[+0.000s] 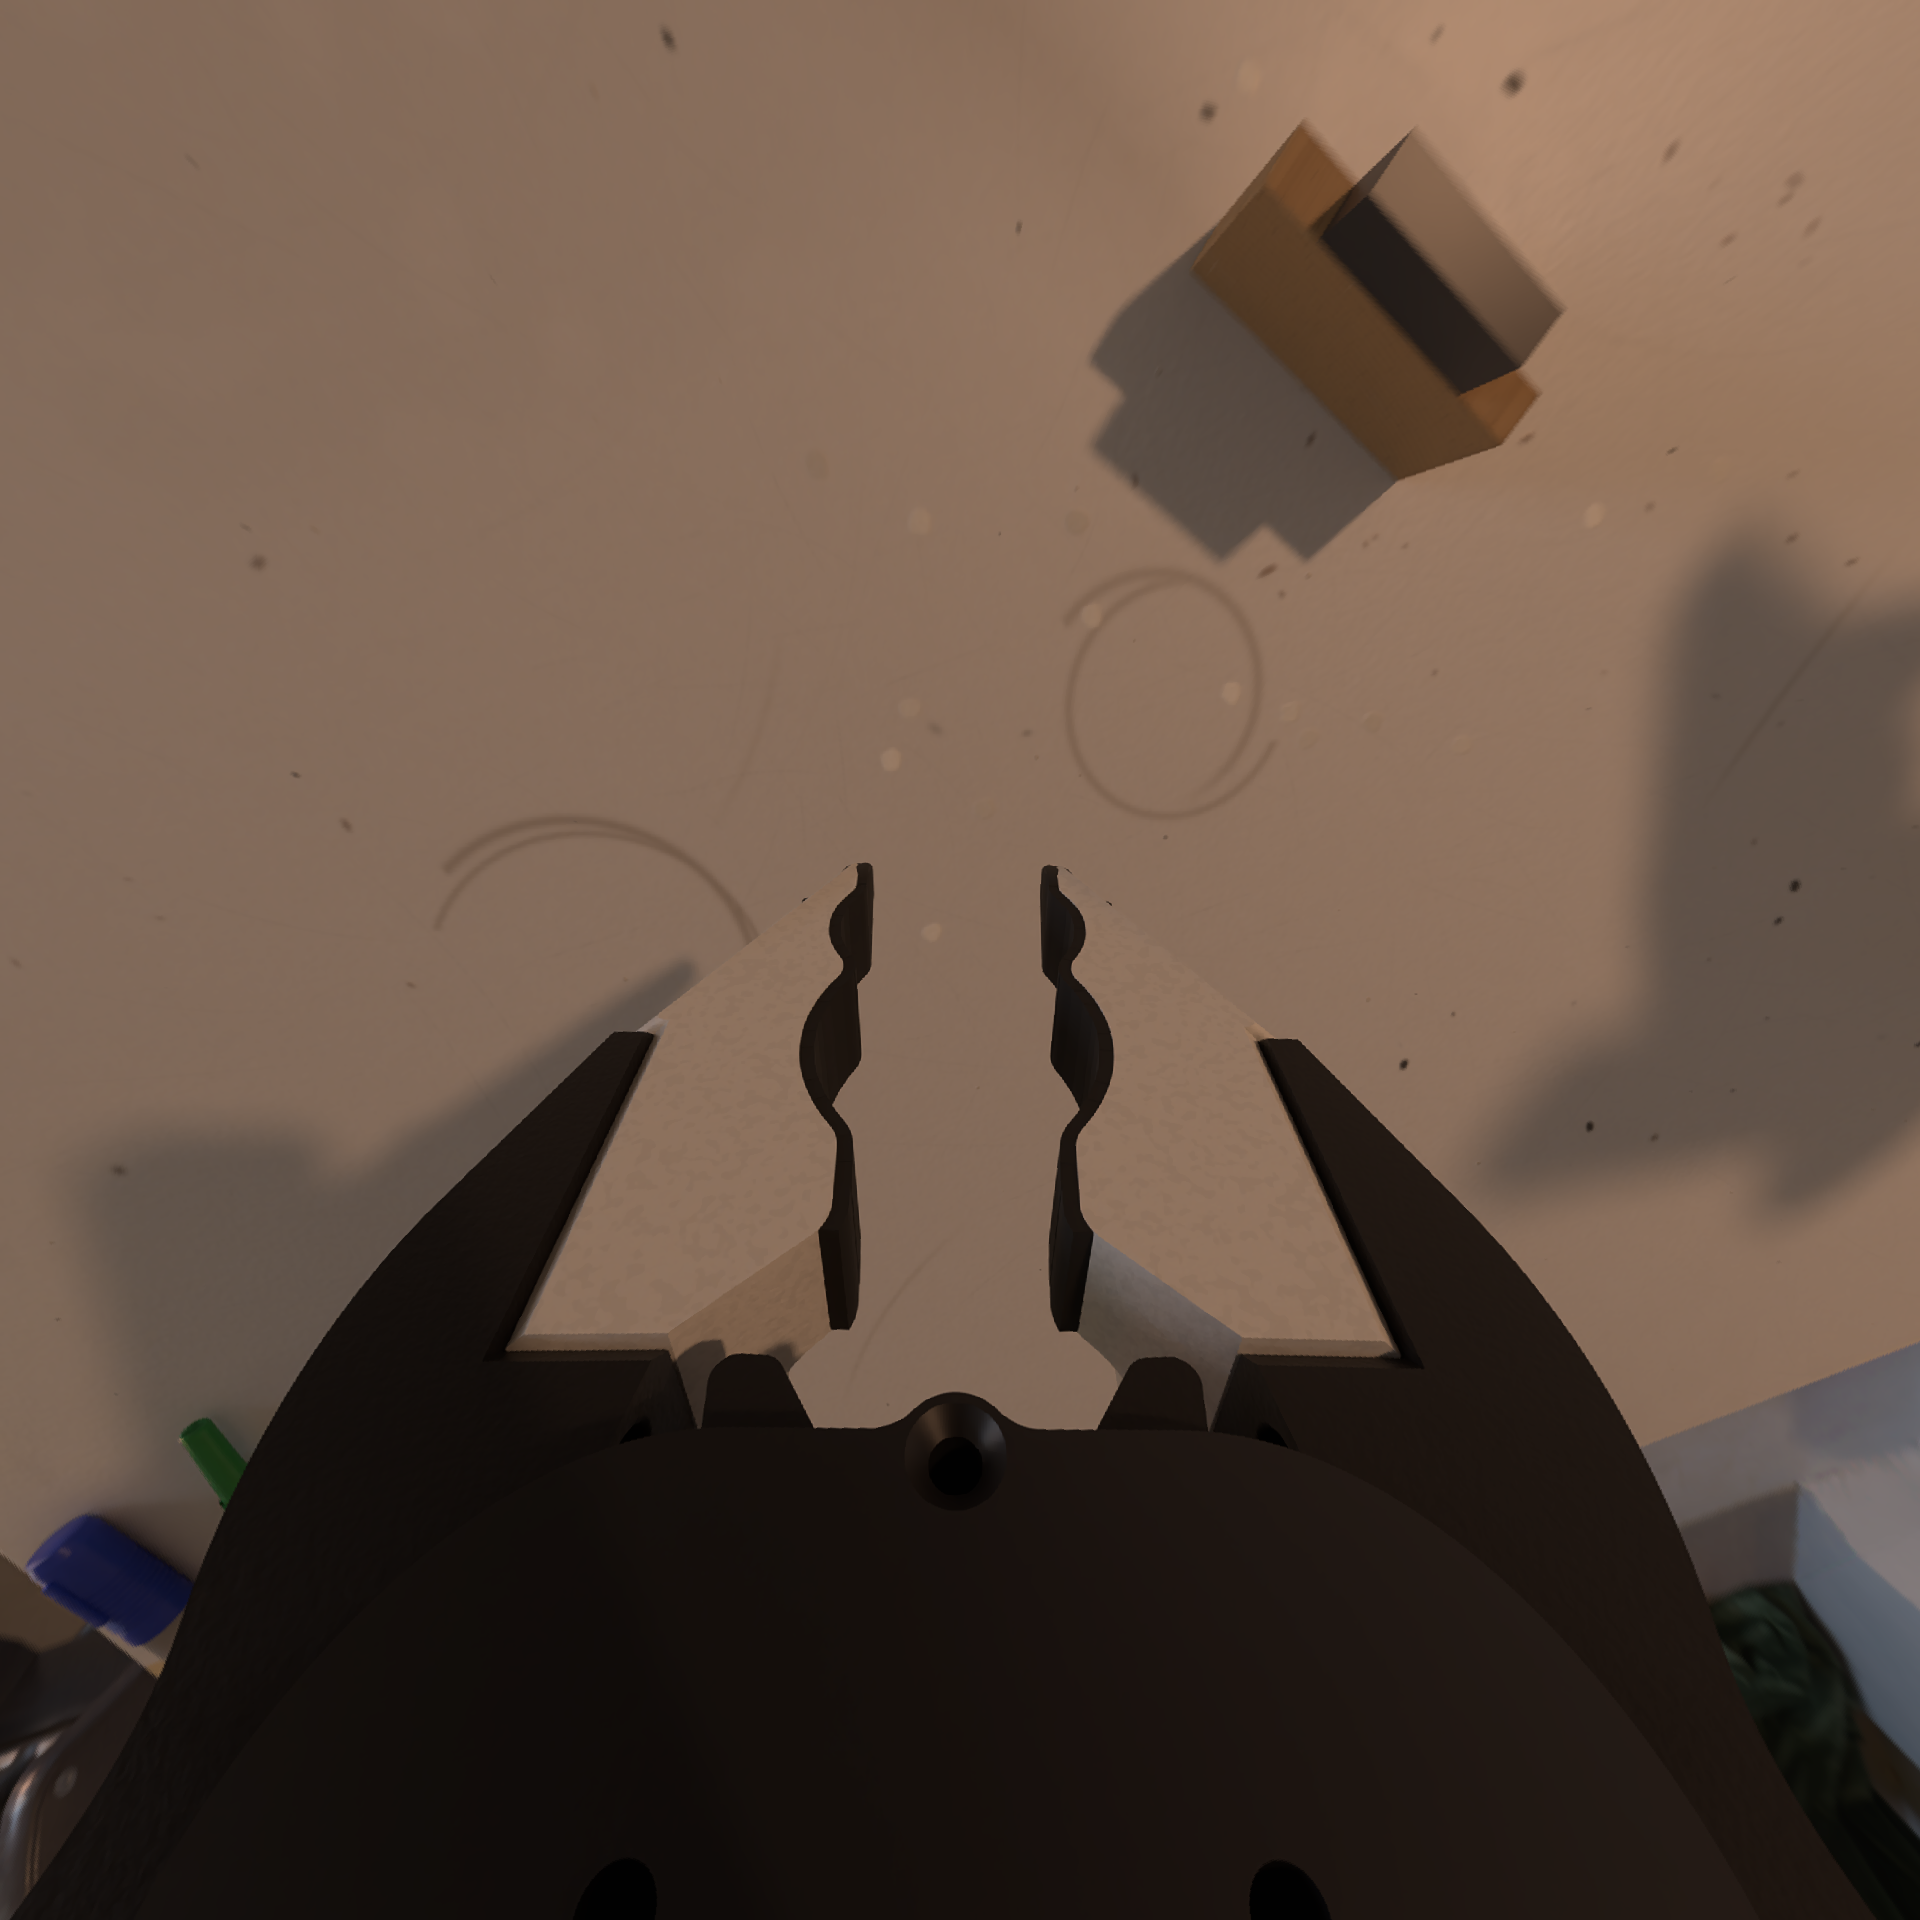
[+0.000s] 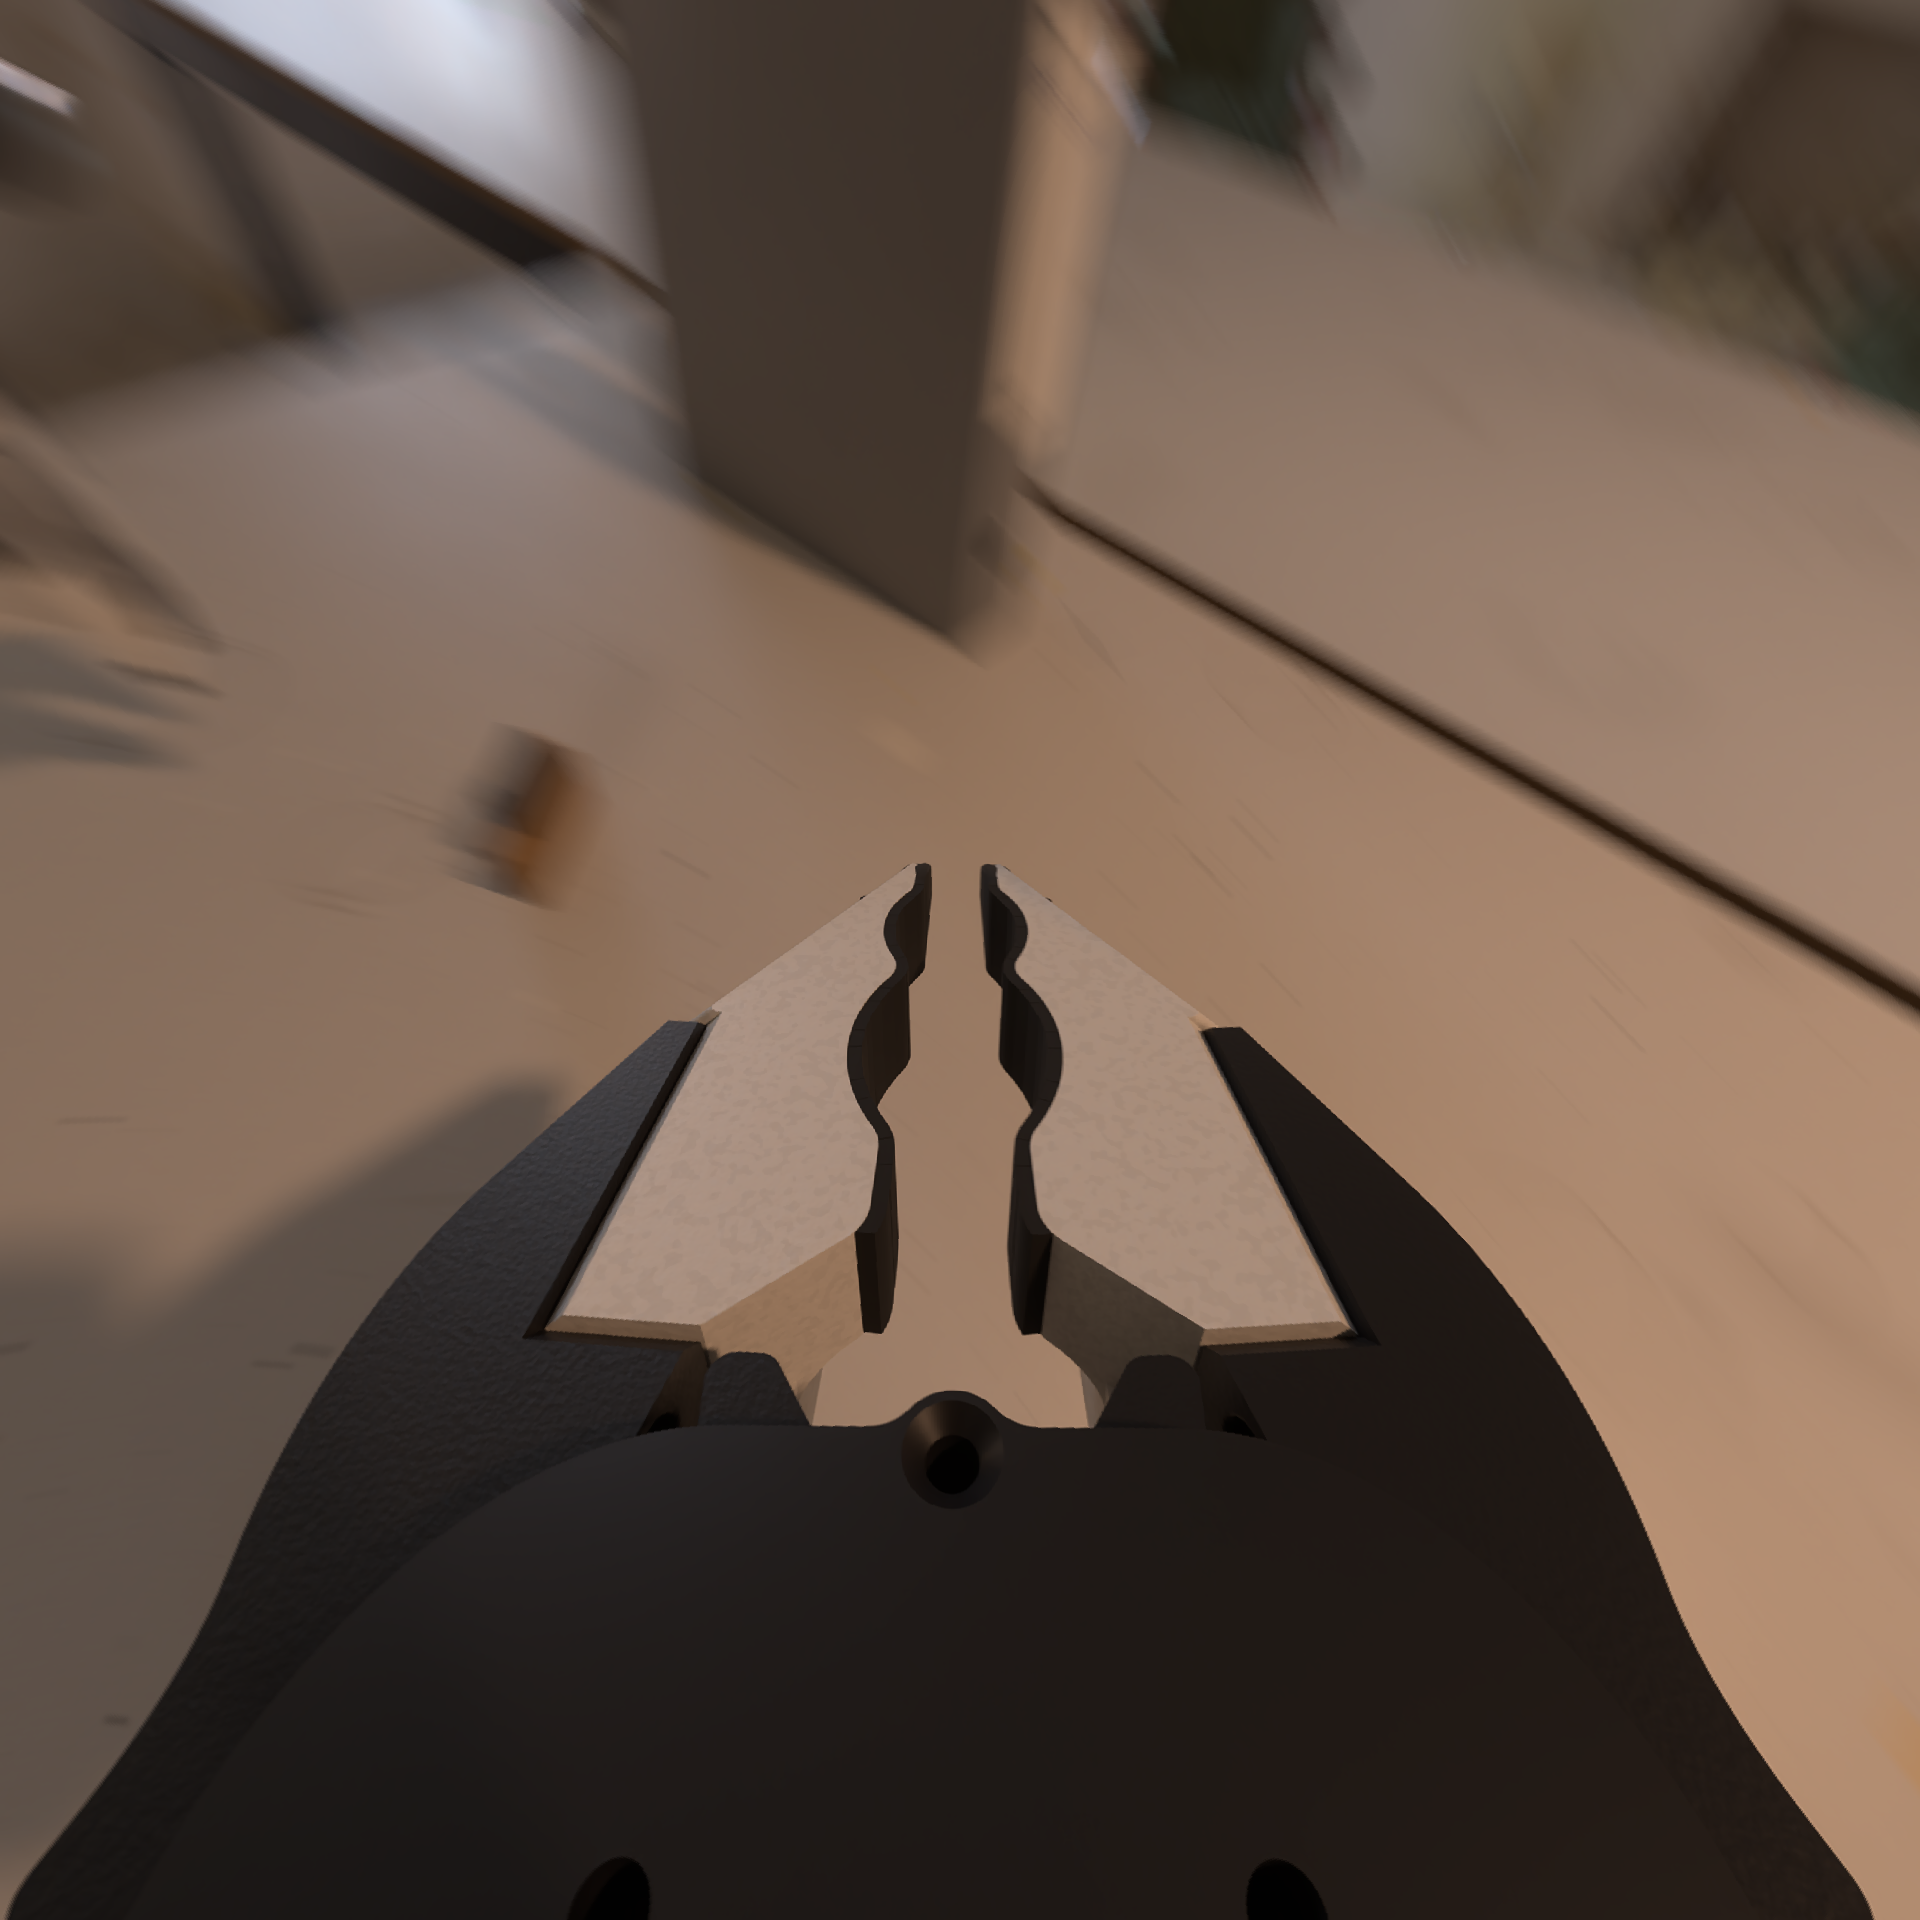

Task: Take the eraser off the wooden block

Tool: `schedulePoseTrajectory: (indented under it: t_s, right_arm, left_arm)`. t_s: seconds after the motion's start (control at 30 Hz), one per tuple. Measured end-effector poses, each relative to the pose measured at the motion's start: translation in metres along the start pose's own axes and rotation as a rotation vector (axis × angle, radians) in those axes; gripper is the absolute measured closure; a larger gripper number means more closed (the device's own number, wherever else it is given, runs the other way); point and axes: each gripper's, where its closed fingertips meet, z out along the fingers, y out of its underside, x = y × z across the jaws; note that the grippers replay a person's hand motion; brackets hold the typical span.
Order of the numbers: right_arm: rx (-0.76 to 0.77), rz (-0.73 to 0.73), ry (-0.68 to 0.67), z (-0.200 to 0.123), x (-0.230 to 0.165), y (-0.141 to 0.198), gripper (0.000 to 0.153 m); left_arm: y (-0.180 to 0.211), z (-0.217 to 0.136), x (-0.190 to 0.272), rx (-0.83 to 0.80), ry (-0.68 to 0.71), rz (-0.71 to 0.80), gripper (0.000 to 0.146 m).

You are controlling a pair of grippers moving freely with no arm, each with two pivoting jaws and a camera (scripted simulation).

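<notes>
Atop wooden block (image 1: 1340, 343), unmarked eraser (image 1: 1455, 255)

no legible text, labels, nos. or signs anywhere, both views

A: Left wrist view: dim, warm, sharp. Block (image 1: 1340, 343) throws a hard shadow down-left across the tabletop (image 1: 520, 416).
B: Right wrist view: heavy motion blur, only the tongs (image 2: 956, 883) are crisp.

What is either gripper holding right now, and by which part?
Nothing. The left gripper is open and empty, short of the eraser on the wooden block. The right gripper holds nothing either.
</notes>
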Motion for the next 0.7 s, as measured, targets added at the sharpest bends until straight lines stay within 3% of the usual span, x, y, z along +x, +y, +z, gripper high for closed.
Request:
schedulePoseTrajectory:
  t_s: [0.07,0.1,0.17,0.27,0.37,0.47,0.57,0.7]
  right_arm:
    - [0.255,-0.034,-0.304,-0.004,-0.08,-0.027,0.146]
    - [0.235,-0.019,-0.397,0.003,-0.109,-0.026,0.145]
    - [0.036,-0.03,-0.45,0.031,-0.148,-0.012,0.132]
    - [-0.171,-0.051,-0.391,0.074,-0.166,0.008,0.123]
    - [-0.357,-0.103,-0.271,0.103,-0.159,0.029,0.12]
    - [-0.48,-0.119,-0.221,0.119,-0.161,0.04,0.118]
    - [-0.603,-0.023,-0.261,0.127,-0.176,0.048,0.114]
    - [-0.695,-0.059,-0.166,0.138,-0.168,0.055,0.11]
  left_arm:
    - [-0.002,-0.012,-0.001,0.055,-0.003,0.007,0.114]
    - [-0.002,-0.017,-0.002,0.075,-0.008,0.005,0.114]
    - [-0.002,-0.027,-0.003,0.111,-0.019,0.009,0.114]
    - [-0.001,-0.041,0.0,0.156,-0.027,0.033,0.114]
    - [-0.002,-0.054,0.006,0.199,-0.039,0.07,0.114]
    - [-0.003,-0.065,0.013,0.247,-0.034,0.108,0.115]
    - [-0.001,-0.071,0.015,0.268,-0.029,0.119,0.115]
    - [0.0,-0.075,0.019,0.289,-0.004,0.156,0.116]
